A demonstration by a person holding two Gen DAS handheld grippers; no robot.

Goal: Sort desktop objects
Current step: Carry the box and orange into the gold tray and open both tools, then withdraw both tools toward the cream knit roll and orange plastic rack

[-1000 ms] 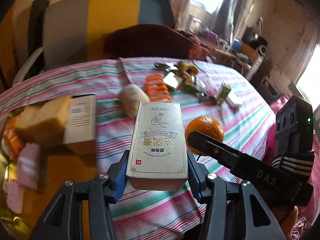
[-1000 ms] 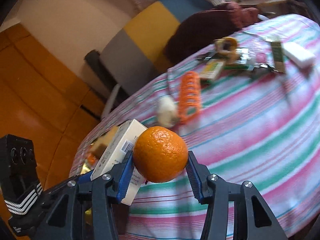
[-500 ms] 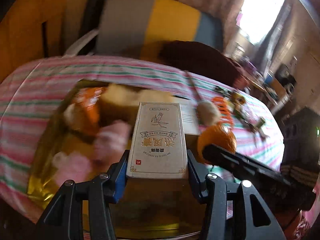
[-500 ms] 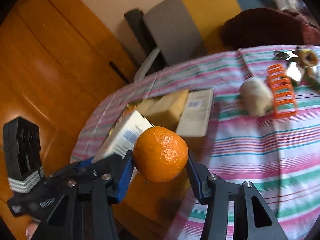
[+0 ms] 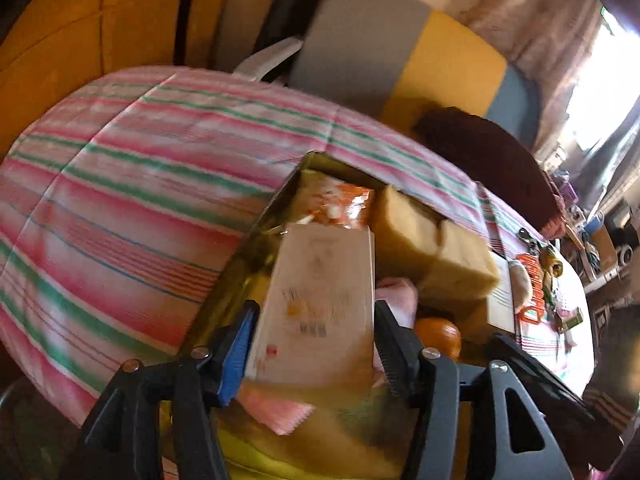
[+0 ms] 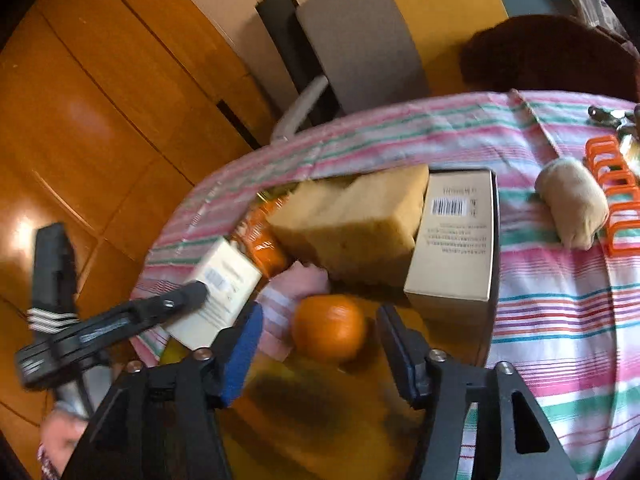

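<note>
A gold tray [image 6: 304, 420] sits on the striped tablecloth and holds several items. My left gripper [image 5: 312, 340] stands open over the tray; the cream box [image 5: 320, 304] lies blurred between its jaws, slipping down into the tray. It also shows in the right wrist view [image 6: 220, 292]. My right gripper [image 6: 320, 344] is open just above the tray. The orange [image 6: 329, 333] lies loose on the tray floor between its jaws and shows in the left wrist view [image 5: 438, 336].
In the tray are a yellow sponge block [image 6: 356, 220], a second cream box [image 6: 456, 240], an orange packet [image 6: 262, 248] and pink wrapped sweets [image 6: 296, 292]. On the cloth to the right lie a beige roll [image 6: 576, 208] and an orange rack [image 6: 612, 192]. A chair [image 6: 360, 36] stands behind.
Both grippers swung left over the tray and opened. The orange dropped from my right gripper onto the tray. The cream box left my left gripper's hold and tipped downward.
</note>
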